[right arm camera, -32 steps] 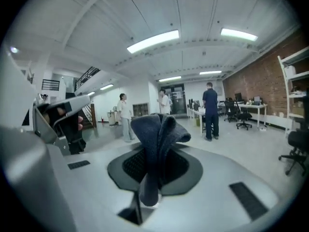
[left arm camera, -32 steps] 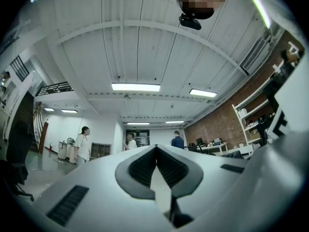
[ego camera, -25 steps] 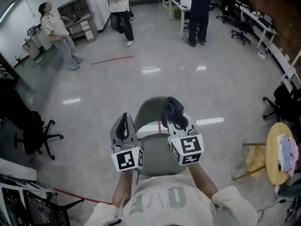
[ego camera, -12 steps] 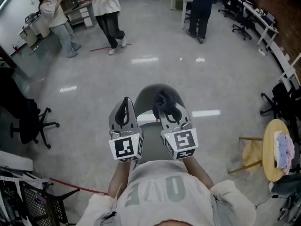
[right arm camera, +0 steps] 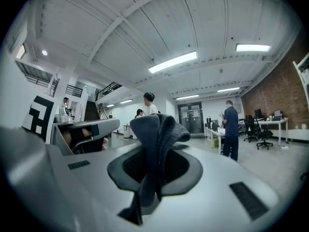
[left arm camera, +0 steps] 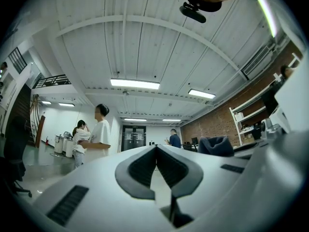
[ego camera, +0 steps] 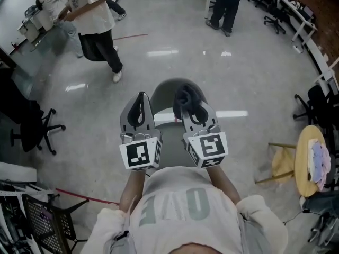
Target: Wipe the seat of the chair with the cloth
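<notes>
A grey chair [ego camera: 165, 91] with a rounded back stands on the floor right in front of me; its seat [ego camera: 172, 142] shows between the two grippers. My right gripper [ego camera: 186, 106] is held above the seat, shut on a dark grey cloth [ego camera: 185, 96] that bunches over its tips. In the right gripper view the cloth [right arm camera: 157, 139] stands up out of the closed jaws. My left gripper [ego camera: 141, 98] hovers beside it, shut, with nothing between its fingers [left arm camera: 145, 166]. Both grippers point out over the room, not at the seat.
A person in a white shirt [ego camera: 96, 20] walks at the upper left, and another person [ego camera: 224, 1] stands at the top. A black office chair [ego camera: 26, 125] is at the left, a round yellow stool [ego camera: 306, 163] at the right, and a wire cart [ego camera: 32, 224] at the lower left.
The person in the white shirt has walked nearer, toward the left. Both grippers have stayed almost still above the chair, and the right one still holds the cloth.
</notes>
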Motion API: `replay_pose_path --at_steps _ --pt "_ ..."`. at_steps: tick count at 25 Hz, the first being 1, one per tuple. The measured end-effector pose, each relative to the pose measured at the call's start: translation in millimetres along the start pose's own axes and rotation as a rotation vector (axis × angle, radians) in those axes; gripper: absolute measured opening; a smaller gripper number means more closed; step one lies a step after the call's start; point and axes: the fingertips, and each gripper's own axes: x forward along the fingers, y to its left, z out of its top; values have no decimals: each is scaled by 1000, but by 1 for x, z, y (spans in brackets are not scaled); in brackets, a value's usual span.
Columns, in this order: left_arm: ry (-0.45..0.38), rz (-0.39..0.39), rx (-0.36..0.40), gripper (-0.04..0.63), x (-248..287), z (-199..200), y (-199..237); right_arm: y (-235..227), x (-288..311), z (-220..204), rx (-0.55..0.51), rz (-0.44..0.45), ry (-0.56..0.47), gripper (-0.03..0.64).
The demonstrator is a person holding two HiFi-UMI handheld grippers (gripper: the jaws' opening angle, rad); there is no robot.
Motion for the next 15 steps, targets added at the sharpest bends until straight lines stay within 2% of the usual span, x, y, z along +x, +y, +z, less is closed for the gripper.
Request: replay_pose_path --at_steps 15 --pt "23 -3 -9 15 1 -6 -8 -1 -2 -13 5 24 44 57"
